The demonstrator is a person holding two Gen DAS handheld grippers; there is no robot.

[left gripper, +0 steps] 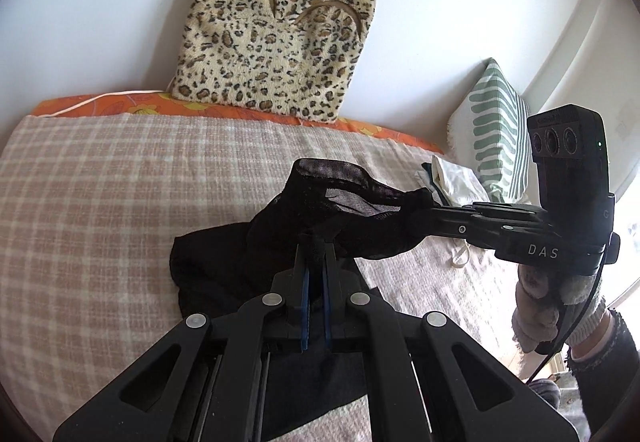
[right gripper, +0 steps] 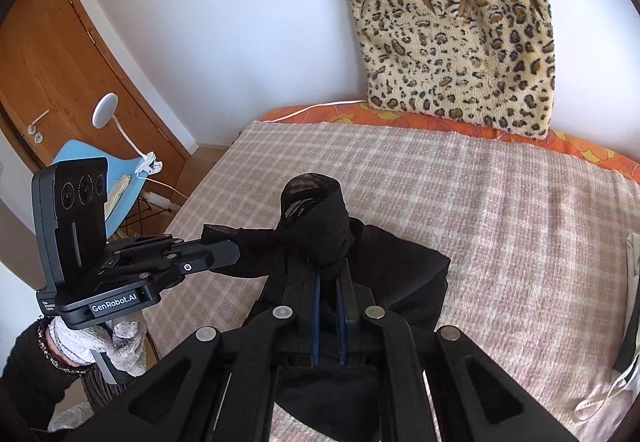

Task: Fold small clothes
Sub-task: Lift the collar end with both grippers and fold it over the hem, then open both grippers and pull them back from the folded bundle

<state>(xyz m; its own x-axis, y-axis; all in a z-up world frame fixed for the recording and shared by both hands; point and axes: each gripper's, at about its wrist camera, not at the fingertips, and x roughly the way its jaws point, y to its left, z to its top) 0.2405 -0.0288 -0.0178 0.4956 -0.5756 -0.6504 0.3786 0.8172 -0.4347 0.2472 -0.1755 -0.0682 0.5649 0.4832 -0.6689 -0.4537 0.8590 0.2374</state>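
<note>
A black, partly sheer garment (left gripper: pixel 340 197) hangs pinched between both grippers above the checked bedspread (left gripper: pixel 100 201). Its lower part (left gripper: pixel 212 266) still rests on the bed. My left gripper (left gripper: pixel 316 248) is shut on one bunched edge of the garment. My right gripper (left gripper: pixel 426 207) comes in from the right, shut on the other end. In the right wrist view, the right gripper (right gripper: pixel 328 266) clamps a rolled band of the garment (right gripper: pixel 316 213), and the left gripper (right gripper: pixel 236 252) grips the cloth from the left. Gloved hands hold both tools.
A leopard-print cushion (left gripper: pixel 276 29) leans on the wall behind an orange pillow edge (left gripper: pixel 120 105). A green-striped cushion (left gripper: pixel 496 137) and pale clothes (left gripper: pixel 452 177) lie at the bed's right side. Left of the bed stand a blue chair (right gripper: pixel 124 181) and a wooden door (right gripper: pixel 60 73).
</note>
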